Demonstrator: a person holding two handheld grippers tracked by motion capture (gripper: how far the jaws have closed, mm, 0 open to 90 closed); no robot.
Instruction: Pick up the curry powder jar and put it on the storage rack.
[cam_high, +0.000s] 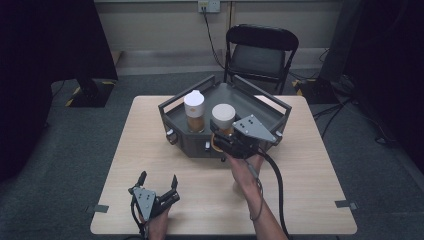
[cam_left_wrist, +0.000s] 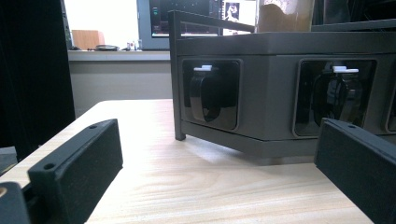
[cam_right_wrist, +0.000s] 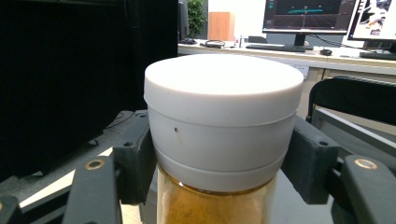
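A: The right tool (cam_high: 223, 134) was closed on a jar with a flat white lid (cam_high: 223, 118). The right gripper view showed a black jaw pressed against each side of that lid (cam_right_wrist: 223, 112), just above the clear glass, which held an amber-brown filling. The jar stood upright.

B: Where was that jar on the table?

A: The high view placed it at the front of a dark grey tray (cam_high: 272, 117) with raised rails, set at the far middle of the pale wooden table (cam_high: 150, 150). A second jar (cam_high: 194, 112), with a domed white cap and the same brown contents, stood just beside it to the left, apart from it, inside the tray.

B: And the left tool?

A: The left tool (cam_high: 158, 183) sat at the near left of the table, well apart from the tray, jaws spread wide with nothing between them. The left gripper view looked low across the tabletop at the tray's front wall (cam_left_wrist: 271, 88), something the high view barely showed: two recessed windows, each holding a dark rounded part topped by a small white tab. The brown bottom of a jar peeked above the tray's edge.

B: Anything behind the table?

A: A black folding chair (cam_high: 260, 52) stood past the far edge.
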